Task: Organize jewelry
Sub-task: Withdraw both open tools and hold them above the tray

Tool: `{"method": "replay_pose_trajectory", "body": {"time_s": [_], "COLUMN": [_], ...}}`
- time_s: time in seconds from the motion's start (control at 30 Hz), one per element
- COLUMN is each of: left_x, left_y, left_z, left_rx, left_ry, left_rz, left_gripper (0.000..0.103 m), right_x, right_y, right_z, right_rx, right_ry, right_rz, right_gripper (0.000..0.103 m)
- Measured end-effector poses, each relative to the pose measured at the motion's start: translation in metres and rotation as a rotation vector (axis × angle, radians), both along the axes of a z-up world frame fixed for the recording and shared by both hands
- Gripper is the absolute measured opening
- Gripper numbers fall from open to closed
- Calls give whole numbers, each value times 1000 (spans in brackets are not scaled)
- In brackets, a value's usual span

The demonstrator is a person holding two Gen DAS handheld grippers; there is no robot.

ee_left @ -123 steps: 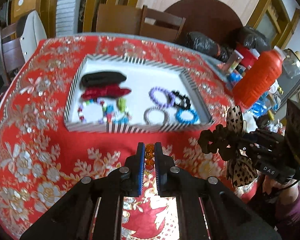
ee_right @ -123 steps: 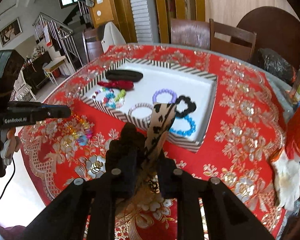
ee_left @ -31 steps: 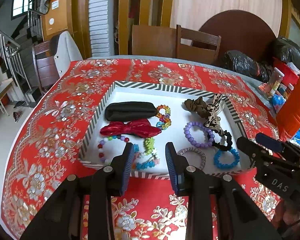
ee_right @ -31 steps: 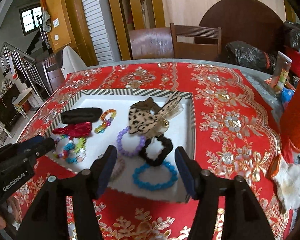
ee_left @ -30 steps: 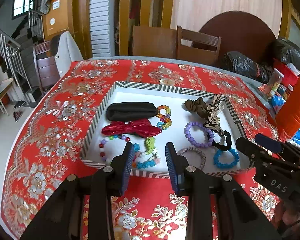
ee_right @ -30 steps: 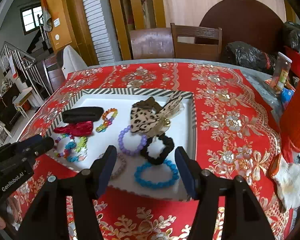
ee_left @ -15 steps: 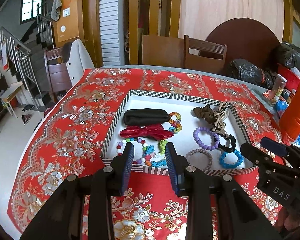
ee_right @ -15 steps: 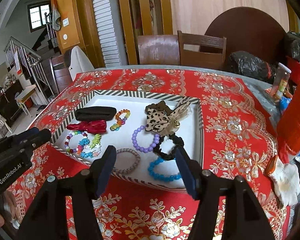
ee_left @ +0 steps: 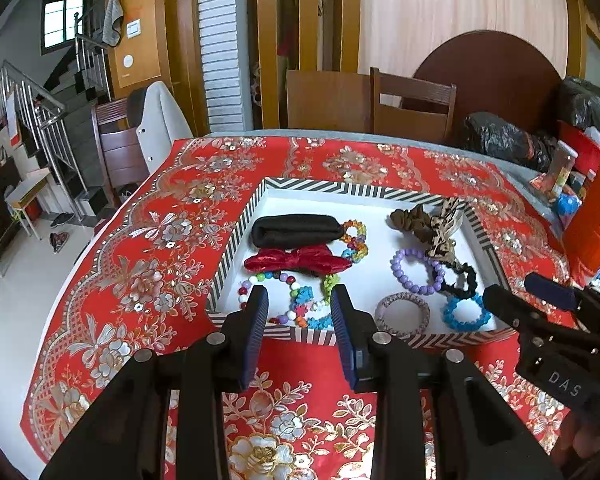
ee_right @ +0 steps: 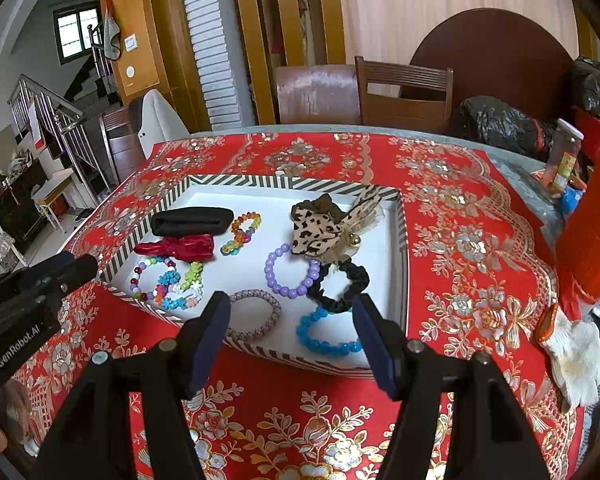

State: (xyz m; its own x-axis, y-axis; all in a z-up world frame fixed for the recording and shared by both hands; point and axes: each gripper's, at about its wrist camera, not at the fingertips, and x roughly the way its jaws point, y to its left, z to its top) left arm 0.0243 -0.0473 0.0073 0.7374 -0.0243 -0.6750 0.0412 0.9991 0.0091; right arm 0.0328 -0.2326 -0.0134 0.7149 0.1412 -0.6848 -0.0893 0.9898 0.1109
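Note:
A striped-rim white tray (ee_left: pixel 236 248) on the red tablecloth holds the jewelry. Inside lie a black headband (ee_left: pixel 296 230), a red bow (ee_left: pixel 296 260), a multicoloured bead bracelet (ee_right: pixel 252 222), a leopard bow scrunchie (ee_right: pixel 316 232), a purple bead bracelet (ee_right: pixel 286 290), a black scrunchie (ee_right: pixel 360 276), a blue bracelet (ee_right: pixel 324 346) and a woven bangle (ee_right: pixel 256 293). My left gripper (ee_left: pixel 299 294) hovers open and empty over the tray's front left rim. My right gripper (ee_right: pixel 291 302) stands open and empty over the front right part.
A tall orange-red bottle (ee_right: pixel 596 220), a jar (ee_right: pixel 564 152) and a white cloth (ee_right: pixel 576 356) crowd the table's right side. Black bags (ee_right: pixel 500 124) and wooden chairs (ee_left: pixel 412 108) stand behind. The table edge drops off at the left.
Four seconds ago the right gripper held the leopard scrunchie and the left a bead bracelet; both now lie in the tray. Over the last second both views drew back slightly from the tray.

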Motion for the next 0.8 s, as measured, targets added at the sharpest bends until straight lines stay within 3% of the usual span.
{"method": "replay_pose_trajectory", "body": {"time_s": [0.2, 0.8], "left_x": [-2, -4], "left_y": [-7, -5], "left_z": [-3, -3], "left_rx": [69, 30], "left_ry": [1, -1], "left_rz": [19, 2], "left_gripper": [42, 42], "right_x": [-1, -3], "right_y": [1, 5], "right_z": [-1, -2], "right_rx": [1, -12], "right_ry": [1, 2], "right_rz": [0, 18], "right_gripper": [67, 67]}}
